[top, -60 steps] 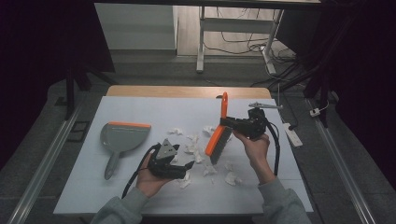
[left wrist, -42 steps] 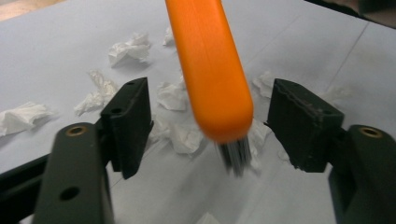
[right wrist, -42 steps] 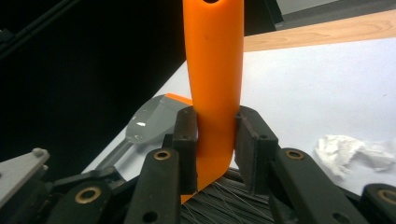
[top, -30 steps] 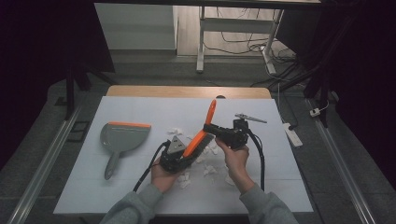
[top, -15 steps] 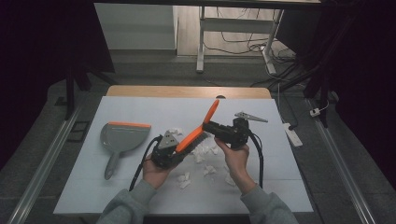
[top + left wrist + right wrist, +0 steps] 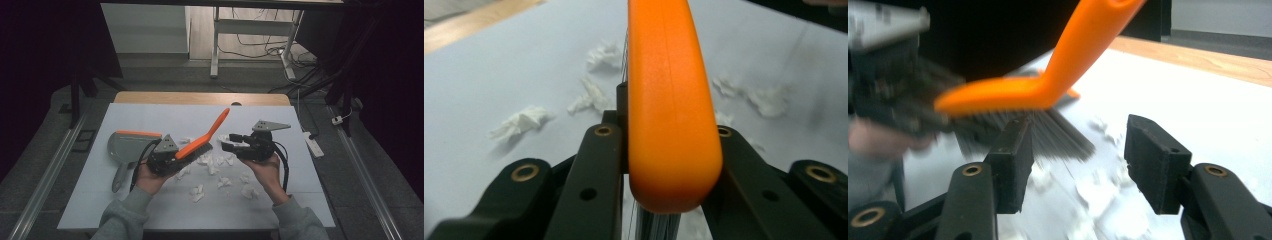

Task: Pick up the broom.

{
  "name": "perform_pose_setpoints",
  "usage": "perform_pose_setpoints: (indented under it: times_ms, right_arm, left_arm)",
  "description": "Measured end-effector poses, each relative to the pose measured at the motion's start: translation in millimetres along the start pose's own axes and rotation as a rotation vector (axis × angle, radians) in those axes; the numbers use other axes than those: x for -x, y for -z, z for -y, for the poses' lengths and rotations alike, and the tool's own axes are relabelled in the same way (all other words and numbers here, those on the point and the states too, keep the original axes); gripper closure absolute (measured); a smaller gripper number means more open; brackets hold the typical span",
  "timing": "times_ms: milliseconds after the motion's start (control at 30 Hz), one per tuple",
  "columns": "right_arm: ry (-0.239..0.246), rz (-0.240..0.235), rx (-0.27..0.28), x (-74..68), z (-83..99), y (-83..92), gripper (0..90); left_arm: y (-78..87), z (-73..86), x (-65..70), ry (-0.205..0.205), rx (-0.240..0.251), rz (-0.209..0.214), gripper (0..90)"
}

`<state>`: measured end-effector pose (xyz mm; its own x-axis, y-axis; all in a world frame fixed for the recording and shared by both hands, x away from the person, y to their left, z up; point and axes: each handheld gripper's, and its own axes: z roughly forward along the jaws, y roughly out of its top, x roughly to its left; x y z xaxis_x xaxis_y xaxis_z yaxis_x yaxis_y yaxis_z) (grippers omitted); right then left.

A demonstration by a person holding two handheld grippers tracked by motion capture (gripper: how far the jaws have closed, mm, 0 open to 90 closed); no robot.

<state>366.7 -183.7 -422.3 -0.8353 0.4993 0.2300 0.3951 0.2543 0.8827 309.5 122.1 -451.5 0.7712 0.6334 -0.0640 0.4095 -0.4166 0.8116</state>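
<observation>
Orange plastic hand brush with grey bristles [image 6: 200, 142] is clamped in left claw [image 6: 172, 157].
Right claw [image 6: 231, 143] has just been opening, nothing gripped; white paper scraps [image 6: 220, 181] are scattered on desk [image 6: 150, 117].

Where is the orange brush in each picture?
High view: orange brush at the table's middle, slanting up from the left gripper.
Left gripper view: brush upright at centre, clamped.
Right gripper view: brush upper left.
Shared landmark: white paper scraps.

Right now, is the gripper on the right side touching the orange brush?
Apart. In the right gripper view, the right gripper has just been opening, its jaws standing wide with nothing between them, and the orange brush sits beyond them, gripped by the left gripper.
</observation>
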Motion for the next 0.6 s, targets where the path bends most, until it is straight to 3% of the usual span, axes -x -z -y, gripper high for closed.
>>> perform_pose_setpoints:
  times_ms: [33,100,133,233,467,600]
  right_arm:
    - [0.038,0.0,-0.028,-2.7,2.2,3.4,38.2]
    - [0.053,-0.001,-0.042,-4.2,2.9,4.8,36.1]
    - [0.093,-0.001,-0.068,-7.3,3.4,6.7,35.5]
    - [0.119,-0.001,-0.087,-10.7,4.2,7.0,35.5]
    - [0.168,-0.014,-0.121,-18.6,4.8,6.9,35.2]
    - [0.226,-0.015,-0.138,-29.7,-1.6,10.4,35.2]
  left_arm:
    - [0.7,-0.8,-0.7,-0.002,-0.013,0.012,77.7]
    - [1.8,-2.1,-2.3,-0.002,-0.038,0.037,77.7]
    - [2.1,-2.5,-3.3,0.004,-0.05,0.047,77.7]
    - [3.3,-3.1,-5.3,0.021,-0.063,0.072,77.7]
    - [1.4,-2.8,-5.1,0.0,-0.106,0.081,77.8]
    - [-0.3,-3.3,-2.9,-0.019,-0.129,0.105,77.8]
